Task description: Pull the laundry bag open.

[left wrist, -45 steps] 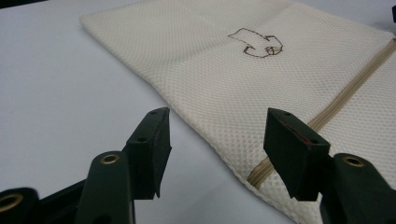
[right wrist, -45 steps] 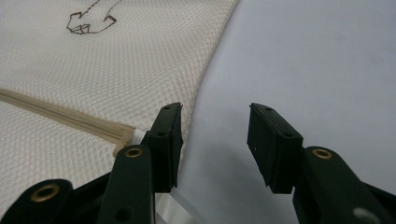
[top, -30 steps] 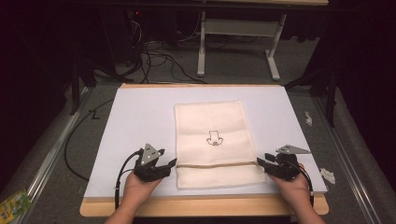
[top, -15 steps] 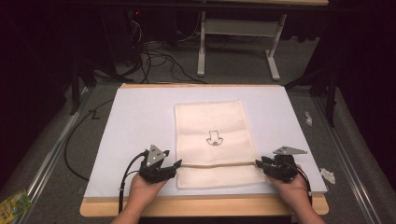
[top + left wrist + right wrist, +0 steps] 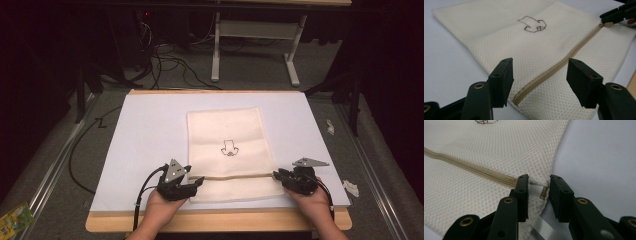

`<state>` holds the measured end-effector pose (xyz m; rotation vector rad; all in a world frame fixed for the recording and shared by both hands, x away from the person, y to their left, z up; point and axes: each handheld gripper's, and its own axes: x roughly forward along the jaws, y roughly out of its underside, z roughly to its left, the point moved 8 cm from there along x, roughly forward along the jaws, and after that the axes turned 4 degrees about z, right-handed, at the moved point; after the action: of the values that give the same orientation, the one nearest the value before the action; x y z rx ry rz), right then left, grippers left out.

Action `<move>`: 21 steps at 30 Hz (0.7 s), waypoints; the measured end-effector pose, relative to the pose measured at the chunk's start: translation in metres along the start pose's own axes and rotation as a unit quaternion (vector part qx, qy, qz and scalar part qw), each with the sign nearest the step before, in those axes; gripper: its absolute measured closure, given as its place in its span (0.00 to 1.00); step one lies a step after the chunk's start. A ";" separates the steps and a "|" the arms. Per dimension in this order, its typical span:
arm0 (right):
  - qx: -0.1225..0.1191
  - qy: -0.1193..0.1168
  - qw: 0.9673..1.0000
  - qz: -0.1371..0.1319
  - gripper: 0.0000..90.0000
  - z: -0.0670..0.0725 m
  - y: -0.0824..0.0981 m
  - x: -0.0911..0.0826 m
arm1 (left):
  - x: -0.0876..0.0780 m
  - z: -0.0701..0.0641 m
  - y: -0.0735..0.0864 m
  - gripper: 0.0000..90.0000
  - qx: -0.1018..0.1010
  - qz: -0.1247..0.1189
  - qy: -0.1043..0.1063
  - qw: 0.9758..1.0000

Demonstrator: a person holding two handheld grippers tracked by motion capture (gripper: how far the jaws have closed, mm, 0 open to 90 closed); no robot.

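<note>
A cream mesh bag [image 5: 227, 145] with a small stitched outline figure lies flat on the white mat [image 5: 150, 135]. A tan zipper [image 5: 235, 176] runs across it near the front. My left gripper [image 5: 195, 178] sits at the zipper's left end, and its jaws stand open [image 5: 539, 62] over the zipper [image 5: 554, 67] without touching the mesh. My right gripper [image 5: 276, 175] is at the zipper's right end. Its jaws have just been closing and now pinch the bag's edge [image 5: 539, 178] where the zipper [image 5: 474, 170] stops. The zipper pull [image 5: 608, 24] shows at the tip of the right gripper [image 5: 602, 20].
The mat covers a wooden table [image 5: 225, 220] whose front edge is near my hands. Paper scraps [image 5: 350, 187] lie at the mat's right side. Cables and a white desk frame [image 5: 255, 30] are on the floor beyond. A green packet [image 5: 12, 220] lies at the lower left.
My left gripper has shifted right, up to the bag's left edge at the zipper. The right hand has stayed at the zipper's right end.
</note>
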<state>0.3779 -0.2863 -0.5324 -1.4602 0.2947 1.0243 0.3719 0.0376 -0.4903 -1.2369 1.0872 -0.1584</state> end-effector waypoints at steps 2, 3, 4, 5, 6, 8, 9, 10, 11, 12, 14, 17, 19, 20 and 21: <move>0.002 0.000 1.000 0.000 0.78 0.000 0.000 0.000 | -0.001 -0.002 -0.002 0.43 0.008 -0.003 0.001 1.000; -0.001 0.001 1.000 0.000 0.79 0.000 0.000 0.000 | -0.001 -0.002 -0.002 0.43 0.009 -0.003 0.001 1.000; -0.002 0.003 1.000 -0.001 0.80 0.000 0.000 0.000 | -0.001 -0.002 -0.002 0.43 0.009 -0.003 0.001 1.000; -0.006 0.006 1.000 0.000 0.82 0.000 0.000 0.000 | -0.001 -0.001 -0.002 0.43 0.011 -0.003 -0.001 1.000; -0.009 0.010 1.000 0.003 0.83 0.001 0.000 0.001 | -0.001 0.000 -0.003 0.43 0.012 -0.003 -0.002 1.000; -0.011 0.015 1.000 0.007 0.86 0.002 -0.001 0.001 | 0.000 0.002 -0.004 0.43 0.006 -0.007 -0.001 1.000; -0.012 0.015 1.000 0.006 0.87 0.002 -0.001 0.001 | 0.000 0.002 -0.004 0.43 0.006 -0.006 -0.001 1.000; -0.013 0.016 1.000 0.006 0.88 0.002 -0.001 0.001 | 0.000 0.003 -0.005 0.43 0.007 -0.005 -0.002 1.000; -0.015 0.015 1.000 0.006 0.90 0.003 -0.001 0.001 | 0.000 0.002 -0.005 0.43 0.009 -0.005 -0.002 1.000; -0.017 0.014 1.000 0.008 0.92 0.003 -0.001 0.001 | 0.000 0.001 -0.005 0.43 0.013 -0.005 -0.003 1.000; -0.029 0.019 0.999 0.010 0.93 0.005 -0.002 0.001 | -0.001 0.000 -0.005 0.43 0.024 -0.005 -0.005 1.000; -0.039 0.026 0.999 0.008 0.94 0.006 -0.002 0.000 | 0.000 0.000 -0.006 0.43 0.032 -0.004 -0.003 0.999; -0.037 0.027 0.999 0.004 0.95 0.007 -0.003 -0.001 | 0.000 0.002 -0.007 0.43 0.030 -0.005 -0.002 1.000; -0.035 0.028 0.999 0.002 0.95 0.008 -0.004 -0.001 | 0.000 0.002 -0.008 0.43 0.029 -0.006 0.001 1.000; -0.035 0.028 0.999 -0.002 0.95 0.008 -0.006 -0.003 | 0.000 0.002 -0.008 0.43 0.028 -0.007 0.002 1.000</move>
<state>0.3769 -0.2789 -0.5252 -1.5538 0.2975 0.9999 0.3771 0.0363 -0.4837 -1.1945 1.0712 -0.2006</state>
